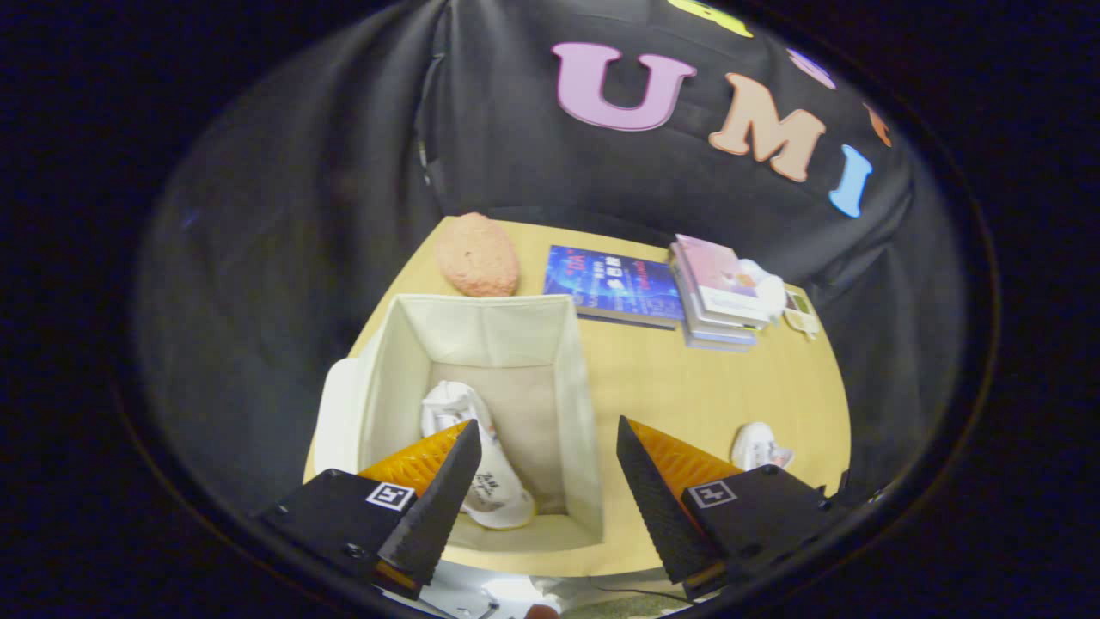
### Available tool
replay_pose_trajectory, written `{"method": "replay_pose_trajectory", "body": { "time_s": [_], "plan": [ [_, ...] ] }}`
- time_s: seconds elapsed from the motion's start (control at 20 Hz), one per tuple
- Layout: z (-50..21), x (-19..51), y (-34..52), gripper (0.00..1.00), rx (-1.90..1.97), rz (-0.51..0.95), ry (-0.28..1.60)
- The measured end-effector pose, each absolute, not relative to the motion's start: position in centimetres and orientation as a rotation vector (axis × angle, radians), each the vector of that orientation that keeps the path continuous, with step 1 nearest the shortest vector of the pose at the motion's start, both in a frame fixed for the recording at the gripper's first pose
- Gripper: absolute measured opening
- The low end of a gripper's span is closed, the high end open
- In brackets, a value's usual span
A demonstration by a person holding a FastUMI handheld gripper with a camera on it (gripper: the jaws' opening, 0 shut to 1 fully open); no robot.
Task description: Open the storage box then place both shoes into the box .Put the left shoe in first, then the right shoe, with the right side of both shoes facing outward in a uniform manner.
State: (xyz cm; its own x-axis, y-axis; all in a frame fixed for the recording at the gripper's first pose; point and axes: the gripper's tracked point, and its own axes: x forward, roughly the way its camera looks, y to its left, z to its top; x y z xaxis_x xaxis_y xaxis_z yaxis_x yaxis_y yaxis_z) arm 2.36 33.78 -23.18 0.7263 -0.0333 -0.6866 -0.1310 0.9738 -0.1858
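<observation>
Jaws agape, empty, above storage box [577, 404] rim.

One open fabric storage box [494, 344] stands on one wooden tabletop [670, 387]. Two white shoes: one shoe inside the box [481, 456], one shoe on the tabletop [758, 447] outside it. One blue book [612, 285] lies flat alone. One stack of books [715, 297] sits beside it; the number in the stack cannot be told. One pink rounded lump [477, 255]. One tool [548, 481], its two fingers spread apart and holding nothing.
</observation>
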Motion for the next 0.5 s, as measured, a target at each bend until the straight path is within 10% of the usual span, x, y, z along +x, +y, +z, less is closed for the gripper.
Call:
{"method": "replay_pose_trajectory", "body": {
  "time_s": [0.5],
  "plan": [
    [-24.6, -0.9, 13.5, 0.99, -0.259, -0.284, 0.836]
  ]
}}
